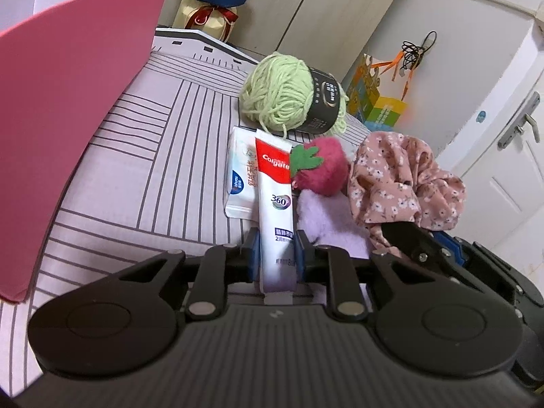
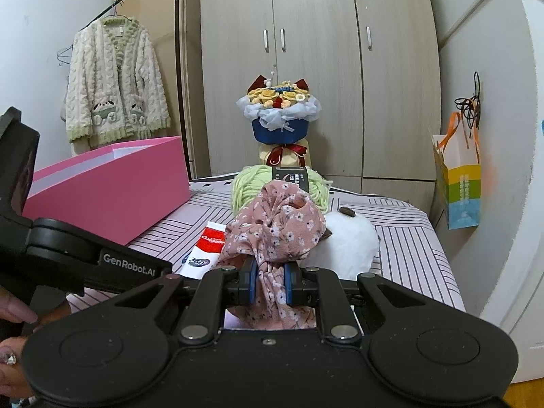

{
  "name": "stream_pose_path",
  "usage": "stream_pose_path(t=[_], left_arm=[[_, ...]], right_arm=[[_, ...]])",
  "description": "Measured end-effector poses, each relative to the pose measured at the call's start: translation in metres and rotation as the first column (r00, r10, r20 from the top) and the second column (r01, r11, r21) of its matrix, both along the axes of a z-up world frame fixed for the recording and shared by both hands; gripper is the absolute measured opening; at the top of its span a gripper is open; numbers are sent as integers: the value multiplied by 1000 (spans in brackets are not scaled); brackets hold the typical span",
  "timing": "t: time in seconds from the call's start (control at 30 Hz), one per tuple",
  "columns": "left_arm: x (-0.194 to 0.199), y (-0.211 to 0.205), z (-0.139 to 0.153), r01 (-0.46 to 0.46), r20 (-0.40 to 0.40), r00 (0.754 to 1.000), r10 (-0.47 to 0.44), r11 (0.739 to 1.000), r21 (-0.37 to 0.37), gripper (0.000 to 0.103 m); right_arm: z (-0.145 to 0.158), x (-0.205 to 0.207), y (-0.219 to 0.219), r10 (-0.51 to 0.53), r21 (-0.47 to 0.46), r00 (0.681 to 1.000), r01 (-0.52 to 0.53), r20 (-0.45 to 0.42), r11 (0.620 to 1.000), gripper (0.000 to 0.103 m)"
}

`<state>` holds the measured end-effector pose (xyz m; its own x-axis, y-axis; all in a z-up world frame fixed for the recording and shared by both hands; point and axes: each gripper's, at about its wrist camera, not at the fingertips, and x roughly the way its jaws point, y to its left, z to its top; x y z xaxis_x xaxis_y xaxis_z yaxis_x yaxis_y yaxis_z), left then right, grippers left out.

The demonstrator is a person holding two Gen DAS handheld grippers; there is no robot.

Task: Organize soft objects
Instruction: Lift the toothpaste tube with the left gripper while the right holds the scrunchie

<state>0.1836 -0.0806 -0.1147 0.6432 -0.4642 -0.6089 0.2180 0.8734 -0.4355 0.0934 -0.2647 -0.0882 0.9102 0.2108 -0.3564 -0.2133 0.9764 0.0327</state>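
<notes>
My left gripper [image 1: 274,248] is shut on the lower end of a red and white toothpaste tube [image 1: 274,187], which points away over the striped bed [image 1: 146,170]. My right gripper [image 2: 268,278] is shut on a bunched pink floral cloth [image 2: 282,221], also seen at the right of the left wrist view as the floral cloth [image 1: 401,180]. Beyond the tube lie a white tissue pack [image 1: 239,173], a plush strawberry [image 1: 323,166], a lilac soft item [image 1: 326,224] and a green yarn ball [image 1: 282,91]. A white plush [image 2: 346,241] lies behind the cloth.
An open pink box [image 1: 64,112] stands on the bed at the left, seen also as the pink box [image 2: 108,187]. A bouquet [image 2: 278,115] stands before the wardrobe [image 2: 316,51]. A paper bag [image 2: 459,183] hangs at the right. A hand [image 2: 13,309] holds the left gripper.
</notes>
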Motion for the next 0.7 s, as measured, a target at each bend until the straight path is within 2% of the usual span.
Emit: stream_pose_path(t=[0.23,0.5,0.7], left_arm=[[-22,13,9,46,10,999,-46,999,-8,19],[-49,38,10,64,-1,998,-64,998,-9,19],[-68,54,19,96,-2,995,-96,995,0,18]], right_arm=[[2,-22,7,28,7,1000,-28,-12,1000,18],[-2,-40,16,59,34,995,-57,-78,998,18],[5,-53,27,113,-17,987,-115,-111,993,18]])
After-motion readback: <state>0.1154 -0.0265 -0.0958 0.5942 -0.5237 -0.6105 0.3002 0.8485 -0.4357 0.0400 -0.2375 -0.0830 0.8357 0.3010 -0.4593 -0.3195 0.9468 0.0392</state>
